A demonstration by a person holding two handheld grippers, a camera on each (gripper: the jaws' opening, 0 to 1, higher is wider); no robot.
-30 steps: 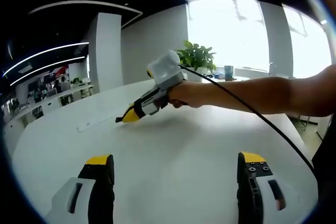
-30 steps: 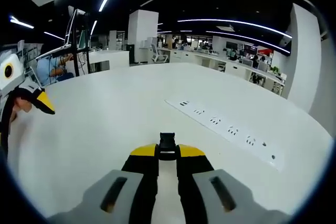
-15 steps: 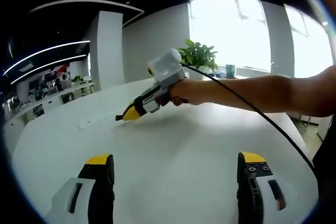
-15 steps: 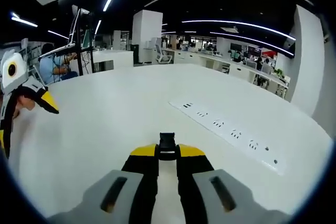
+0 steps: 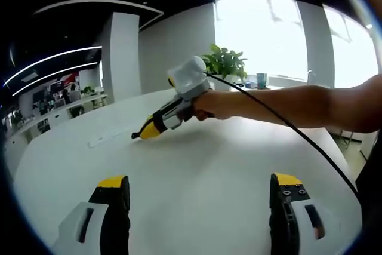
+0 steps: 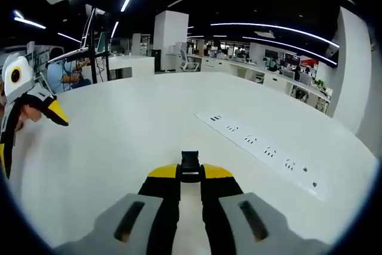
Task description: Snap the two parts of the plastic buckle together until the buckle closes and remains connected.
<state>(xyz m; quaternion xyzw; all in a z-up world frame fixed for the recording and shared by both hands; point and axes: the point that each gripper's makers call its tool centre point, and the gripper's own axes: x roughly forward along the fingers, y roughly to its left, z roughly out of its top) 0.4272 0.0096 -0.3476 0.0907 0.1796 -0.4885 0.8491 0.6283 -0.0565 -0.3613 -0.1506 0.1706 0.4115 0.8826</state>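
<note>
My right gripper [image 6: 190, 173] is shut on a small black plastic buckle piece [image 6: 190, 163], which sticks out past its yellow tips just above the white table [image 6: 131, 135]. In the left gripper view a hand holds this right gripper [image 5: 143, 134] low over the table, beyond my own jaws. My left gripper [image 5: 200, 182] stands wide open with nothing between its jaws. One yellow-tipped finger [image 6: 57, 113] of the left gripper comes in at the left edge of the right gripper view, well apart from the buckle piece.
A long white power strip [image 6: 262, 149] lies on the table to the right of the buckle piece, and it also lies past the right gripper [image 5: 110, 140]. A potted plant [image 5: 224, 64] and a cup [image 5: 260, 80] stand at the table's far edge. A cable [image 5: 286, 126] trails from the right gripper.
The right gripper view has shifted slightly, so the left gripper's finger and the power strip sit a little differently. Both grips are unchanged.
</note>
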